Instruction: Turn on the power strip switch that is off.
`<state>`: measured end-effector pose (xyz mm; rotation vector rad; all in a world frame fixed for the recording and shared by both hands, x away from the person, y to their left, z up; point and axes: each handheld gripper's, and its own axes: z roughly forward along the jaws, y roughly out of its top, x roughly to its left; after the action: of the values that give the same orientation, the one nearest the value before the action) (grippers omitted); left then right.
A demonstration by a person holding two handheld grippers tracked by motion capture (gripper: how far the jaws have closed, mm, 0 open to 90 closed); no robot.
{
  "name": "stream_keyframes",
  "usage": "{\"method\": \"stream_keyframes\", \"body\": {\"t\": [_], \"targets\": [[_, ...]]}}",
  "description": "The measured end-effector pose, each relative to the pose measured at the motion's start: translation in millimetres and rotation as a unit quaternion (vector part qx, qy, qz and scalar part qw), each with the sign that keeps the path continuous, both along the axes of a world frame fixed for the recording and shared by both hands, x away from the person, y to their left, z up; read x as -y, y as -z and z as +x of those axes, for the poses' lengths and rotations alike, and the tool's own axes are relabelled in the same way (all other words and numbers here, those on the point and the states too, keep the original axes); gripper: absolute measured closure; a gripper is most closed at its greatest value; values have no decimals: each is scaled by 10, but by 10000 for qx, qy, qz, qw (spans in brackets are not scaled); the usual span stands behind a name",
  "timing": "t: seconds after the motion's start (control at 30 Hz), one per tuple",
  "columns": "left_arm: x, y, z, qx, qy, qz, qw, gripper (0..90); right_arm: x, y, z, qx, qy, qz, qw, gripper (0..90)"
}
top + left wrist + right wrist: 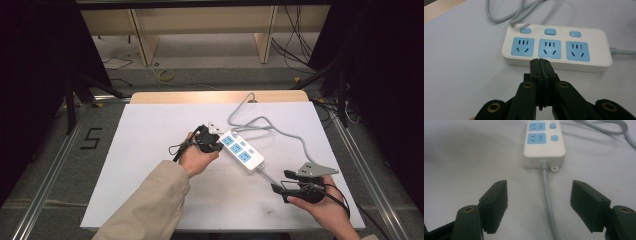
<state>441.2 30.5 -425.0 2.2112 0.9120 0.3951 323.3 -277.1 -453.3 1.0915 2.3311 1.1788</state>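
A white power strip point(242, 151) with three blue sockets and three blue switches lies slantwise in the middle of the white table. Its grey cable point(260, 122) loops off toward the far edge. My left gripper point(216, 141) sits just left of the strip. In the left gripper view its jaws are shut with nothing between them, tips point(540, 63) close to the side of the power strip point(556, 47) below the middle socket. My right gripper point(281, 186) stands open near the front right. Between its spread jaws point(539, 197) runs the cable point(548, 202) from the strip's end point(545, 143), untouched.
The white table top point(150, 150) has a wooden strip point(215, 96) along its far edge. Beyond it stand shelf legs and loose cables on the floor. Metal rails point(367, 175) run along both sides of the table.
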Motion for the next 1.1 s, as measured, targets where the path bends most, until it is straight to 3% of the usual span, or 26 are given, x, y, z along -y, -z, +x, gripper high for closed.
{"method": "stream_keyframes", "body": {"t": [1.1], "targets": [[300, 5, 216, -82, 126, 111, 9998, 898, 6, 5, 1, -34, 2, 26, 10000, 307]]}}
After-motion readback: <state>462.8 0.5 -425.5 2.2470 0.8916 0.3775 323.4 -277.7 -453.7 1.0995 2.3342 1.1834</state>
